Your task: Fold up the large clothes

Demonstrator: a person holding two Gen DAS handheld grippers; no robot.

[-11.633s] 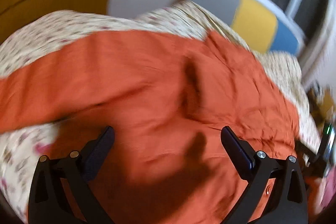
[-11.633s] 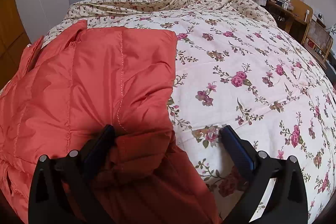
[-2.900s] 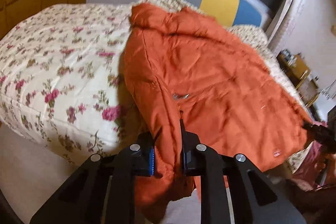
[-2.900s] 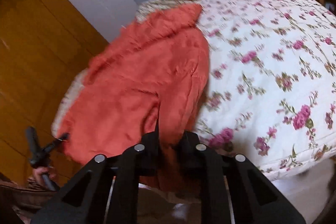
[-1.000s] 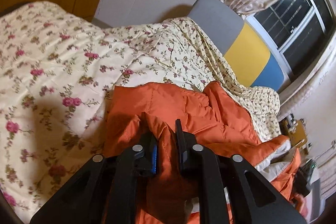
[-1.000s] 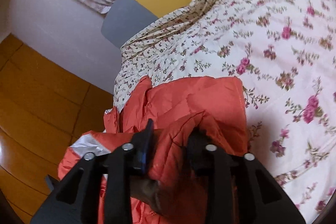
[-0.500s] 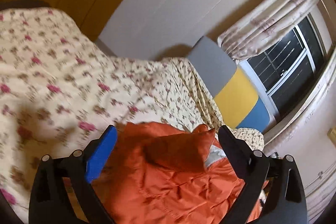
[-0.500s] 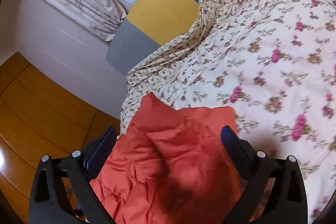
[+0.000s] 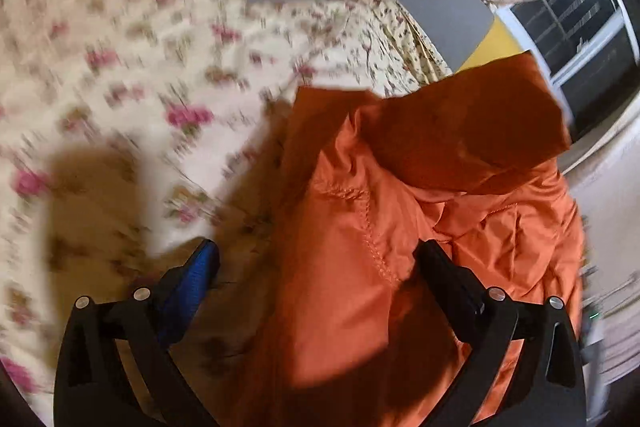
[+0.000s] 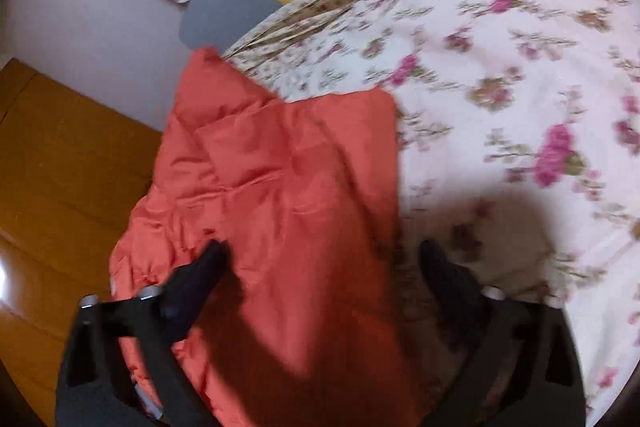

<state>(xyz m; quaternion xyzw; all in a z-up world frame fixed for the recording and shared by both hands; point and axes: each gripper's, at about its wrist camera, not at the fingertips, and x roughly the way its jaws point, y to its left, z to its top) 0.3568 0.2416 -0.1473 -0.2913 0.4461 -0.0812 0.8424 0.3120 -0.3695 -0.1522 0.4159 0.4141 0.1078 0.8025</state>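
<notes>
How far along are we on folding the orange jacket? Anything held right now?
Done: the orange jacket lies on the floral bedspread doubled over into a compact bundle, with a straight folded edge in the right wrist view. In hand: nothing; the left gripper and right gripper are both open above it. Left: in the left wrist view a flap sticks up and needs flattening, perhaps one more fold.

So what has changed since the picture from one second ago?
Both grippers let go: the left gripper and right gripper, then shut on the puffy orange quilted jacket, now stand open above it. The jacket stayed folded on the floral quilted bedspread.
</notes>
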